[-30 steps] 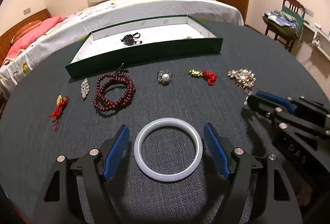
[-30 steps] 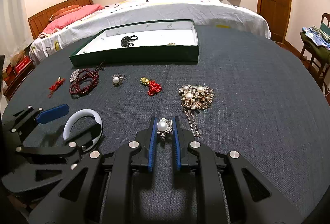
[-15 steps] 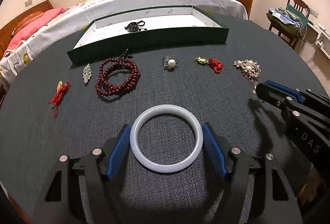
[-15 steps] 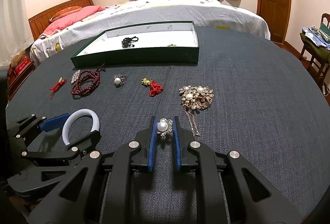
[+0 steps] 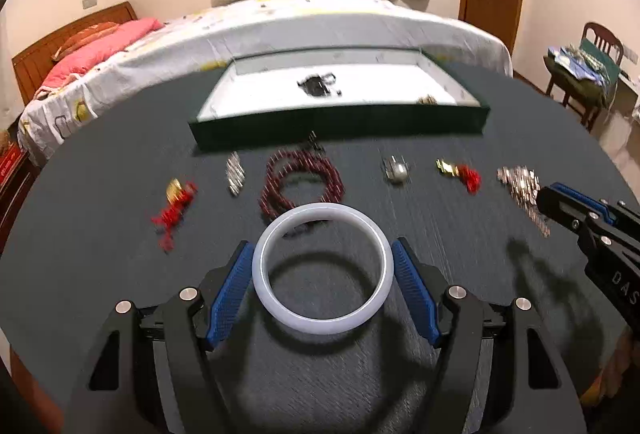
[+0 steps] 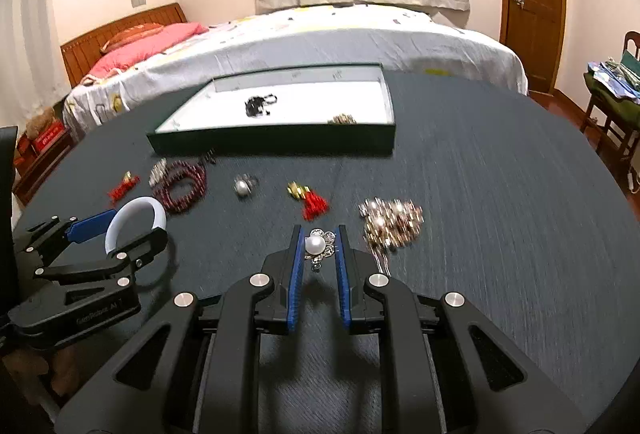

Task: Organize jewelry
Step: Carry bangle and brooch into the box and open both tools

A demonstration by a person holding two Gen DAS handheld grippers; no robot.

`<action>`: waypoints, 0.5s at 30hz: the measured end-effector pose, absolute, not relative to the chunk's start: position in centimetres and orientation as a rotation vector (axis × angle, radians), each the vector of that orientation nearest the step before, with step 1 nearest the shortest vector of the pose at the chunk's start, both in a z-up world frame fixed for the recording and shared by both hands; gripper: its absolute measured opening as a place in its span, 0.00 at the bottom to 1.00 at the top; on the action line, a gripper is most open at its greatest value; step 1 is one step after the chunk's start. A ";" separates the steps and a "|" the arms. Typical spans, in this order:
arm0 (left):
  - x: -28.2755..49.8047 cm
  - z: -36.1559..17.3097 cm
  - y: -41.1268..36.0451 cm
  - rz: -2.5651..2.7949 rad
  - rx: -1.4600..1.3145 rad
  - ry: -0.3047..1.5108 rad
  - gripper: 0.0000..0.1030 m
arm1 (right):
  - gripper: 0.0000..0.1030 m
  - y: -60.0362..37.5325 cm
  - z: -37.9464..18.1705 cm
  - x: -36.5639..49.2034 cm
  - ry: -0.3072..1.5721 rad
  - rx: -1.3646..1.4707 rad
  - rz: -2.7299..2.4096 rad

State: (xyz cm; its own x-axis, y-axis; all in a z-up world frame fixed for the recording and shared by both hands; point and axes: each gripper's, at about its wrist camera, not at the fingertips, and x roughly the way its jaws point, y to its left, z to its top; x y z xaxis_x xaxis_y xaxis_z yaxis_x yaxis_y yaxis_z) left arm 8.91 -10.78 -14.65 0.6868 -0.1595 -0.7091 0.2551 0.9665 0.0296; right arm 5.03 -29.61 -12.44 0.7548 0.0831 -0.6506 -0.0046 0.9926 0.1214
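Note:
My left gripper [image 5: 322, 274] is shut on a white bangle [image 5: 322, 268] and holds it above the dark table, with the bangle's shadow below it. It also shows in the right wrist view [image 6: 120, 230]. My right gripper [image 6: 318, 246] is shut on a pearl brooch [image 6: 318, 245], lifted off the cloth. A green tray [image 5: 340, 124] with a white floor stands at the far side and holds a black piece [image 5: 318, 84] and a small gold piece [image 5: 426, 99].
In a row before the tray lie a red tassel charm [image 5: 174, 208], a silver leaf brooch [image 5: 235, 172], dark red beads [image 5: 300, 182], a pearl ring [image 5: 396, 170], a gold-and-red charm [image 5: 460, 172] and a pearl cluster necklace [image 6: 392, 224]. A bed stands behind the table.
Both grippers have risen from the table with their pieces and moved toward the tray. The left gripper closed on the bangle and lifted it.

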 end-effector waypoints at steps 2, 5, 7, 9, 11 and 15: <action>9.4 -13.9 -10.4 -0.233 0.119 0.759 0.66 | 0.15 -29.6 -11.7 5.7 0.699 0.125 0.060; 10.6 -12.5 -9.9 -0.230 0.102 0.724 0.66 | 0.15 -29.4 -10.6 6.9 0.673 0.123 0.069; 11.9 -11.7 -9.6 -0.223 0.091 0.699 0.66 | 0.15 -29.3 -9.9 8.0 0.657 0.121 0.075; 13.4 -11.0 -9.3 -0.215 0.084 0.675 0.66 | 0.15 -29.2 -9.0 9.4 0.634 0.109 0.077; 14.7 -10.6 -9.0 -0.209 0.078 0.660 0.66 | 0.15 -29.0 -8.3 11.0 0.613 0.101 0.082; 18.3 -9.9 -8.8 -0.195 0.070 0.627 0.66 | 0.15 -28.6 -7.4 14.4 0.582 0.104 0.094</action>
